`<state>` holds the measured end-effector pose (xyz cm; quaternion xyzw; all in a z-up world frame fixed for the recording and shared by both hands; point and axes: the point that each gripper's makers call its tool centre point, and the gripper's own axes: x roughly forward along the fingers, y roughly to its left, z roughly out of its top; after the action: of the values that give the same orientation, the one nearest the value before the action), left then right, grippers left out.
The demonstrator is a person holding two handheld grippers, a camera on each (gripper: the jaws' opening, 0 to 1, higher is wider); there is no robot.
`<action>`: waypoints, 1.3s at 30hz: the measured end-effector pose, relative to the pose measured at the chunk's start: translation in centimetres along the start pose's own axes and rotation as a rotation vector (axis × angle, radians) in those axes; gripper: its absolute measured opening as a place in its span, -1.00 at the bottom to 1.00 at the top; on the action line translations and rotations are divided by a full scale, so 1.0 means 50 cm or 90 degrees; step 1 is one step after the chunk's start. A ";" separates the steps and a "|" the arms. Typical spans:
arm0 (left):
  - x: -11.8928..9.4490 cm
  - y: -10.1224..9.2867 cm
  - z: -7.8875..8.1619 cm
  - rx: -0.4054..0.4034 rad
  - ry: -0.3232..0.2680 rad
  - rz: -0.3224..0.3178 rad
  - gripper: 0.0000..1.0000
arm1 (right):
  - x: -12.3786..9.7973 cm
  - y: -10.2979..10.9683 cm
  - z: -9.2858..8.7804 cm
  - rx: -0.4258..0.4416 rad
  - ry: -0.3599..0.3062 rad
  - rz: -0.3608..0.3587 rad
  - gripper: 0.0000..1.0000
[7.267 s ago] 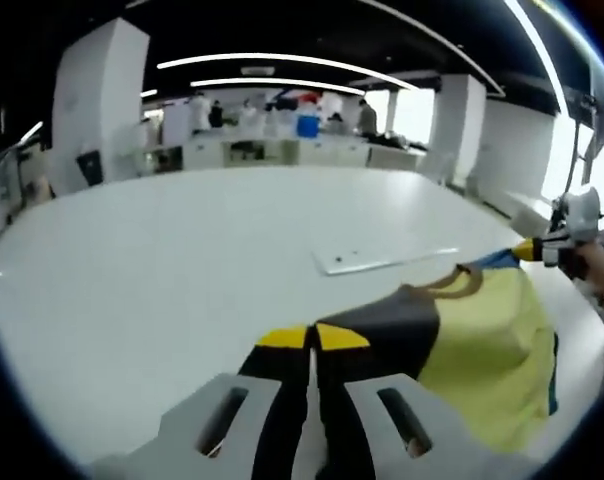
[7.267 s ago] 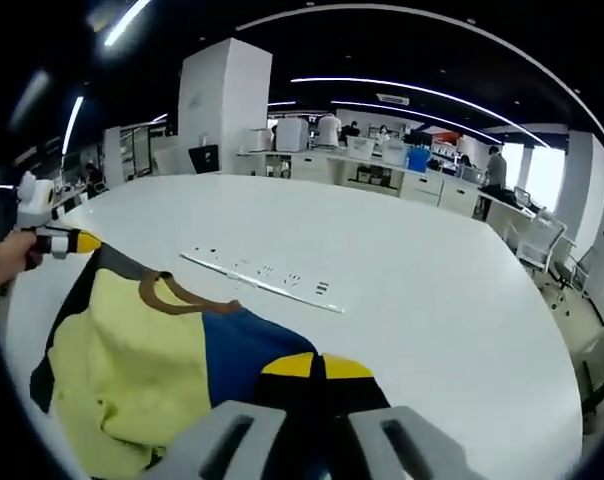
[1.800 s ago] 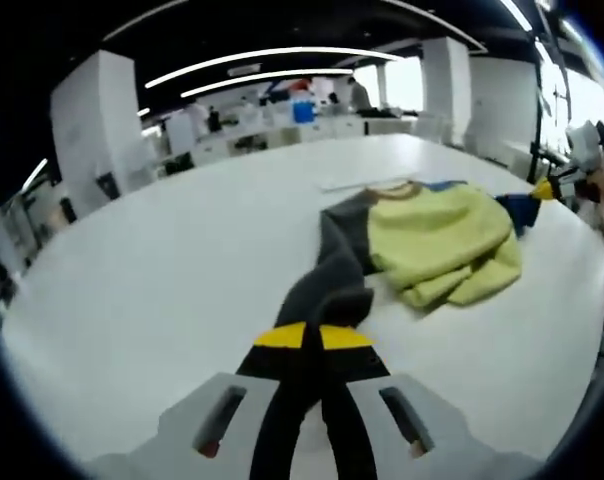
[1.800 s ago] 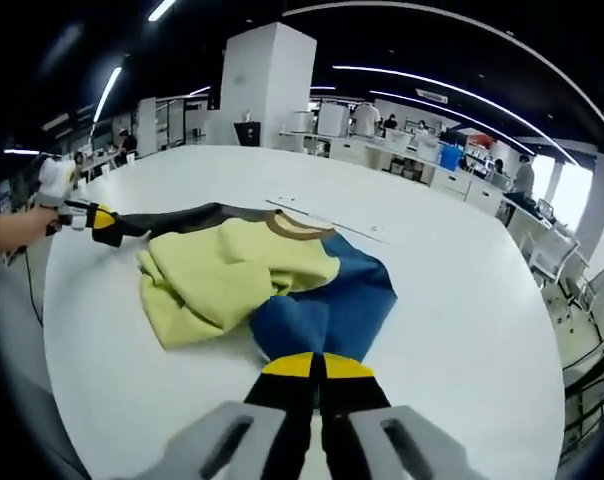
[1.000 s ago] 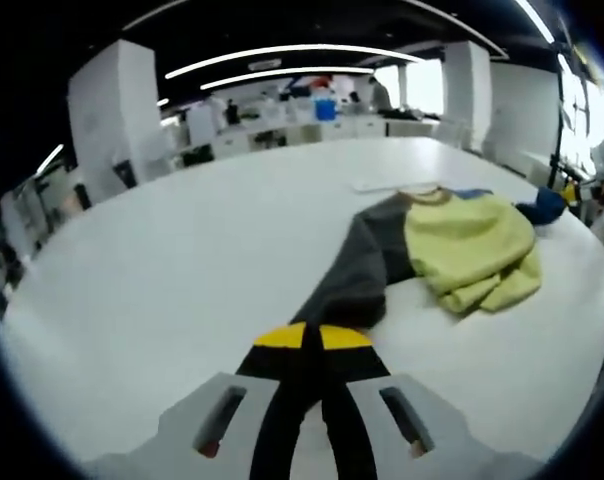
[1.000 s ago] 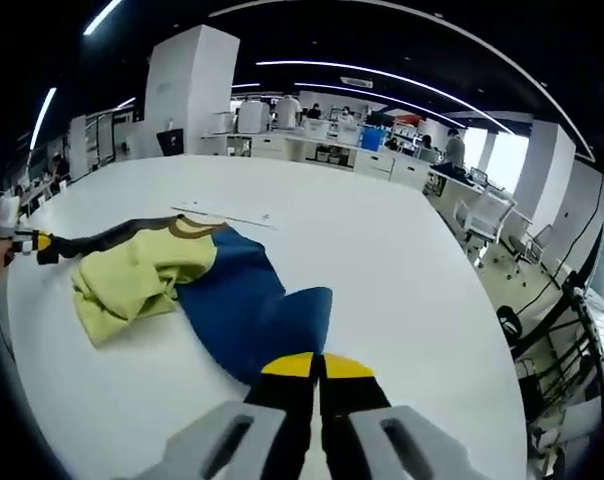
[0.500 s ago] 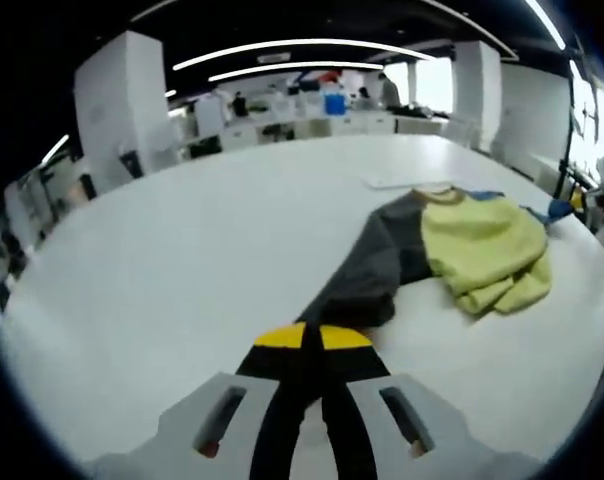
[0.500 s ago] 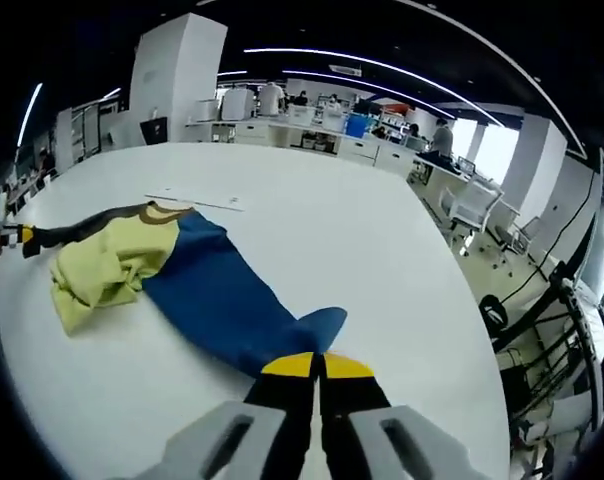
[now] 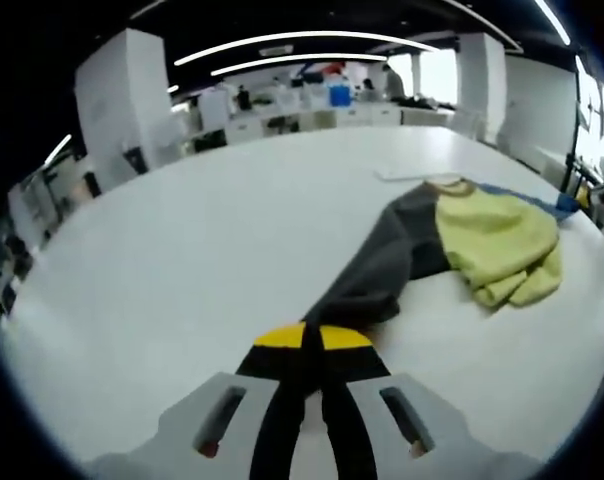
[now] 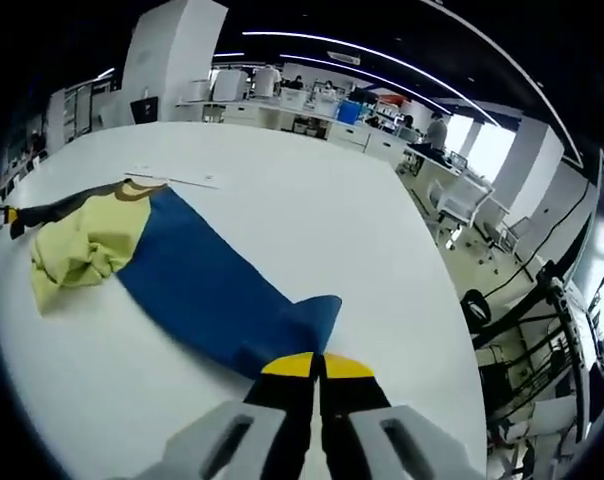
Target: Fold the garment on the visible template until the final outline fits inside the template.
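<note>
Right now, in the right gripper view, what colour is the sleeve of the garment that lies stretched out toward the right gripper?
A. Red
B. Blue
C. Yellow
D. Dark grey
B. In the right gripper view the blue sleeve runs across the white table from the bunched yellow body down to the closed tips of the right gripper.

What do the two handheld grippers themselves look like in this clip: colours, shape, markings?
Both match. The left gripper has two black jaws with yellow tips, rising from pale grey moulded mounts, each with a slanted slot. The right gripper has the same black jaws, yellow tips and grey slotted mounts. No cables or sleeves can be made out near either.
</note>
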<state>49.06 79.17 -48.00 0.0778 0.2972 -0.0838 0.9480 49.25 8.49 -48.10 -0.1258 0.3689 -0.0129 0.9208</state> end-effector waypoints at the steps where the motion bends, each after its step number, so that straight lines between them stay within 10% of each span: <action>1: 0.001 0.003 -0.001 -0.001 0.000 0.002 -1.00 | 0.001 -0.001 -0.002 0.000 0.002 -0.001 -1.00; 15: 0.010 0.026 -0.007 0.023 0.012 0.021 -0.95 | 0.011 0.009 -0.028 0.070 0.010 0.005 -1.00; 23: -0.005 0.004 0.024 0.054 -0.013 0.017 -0.33 | -0.011 0.044 0.008 0.109 -0.042 0.026 -0.54; 39: -0.017 -0.168 0.061 0.125 -0.066 -0.113 0.13 | -0.051 0.229 0.077 0.068 -0.107 0.187 0.00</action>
<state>48.32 70.50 -45.85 0.1397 0.2437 -0.1997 0.9387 49.23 20.73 -46.47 -0.0226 0.3037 0.1126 0.9458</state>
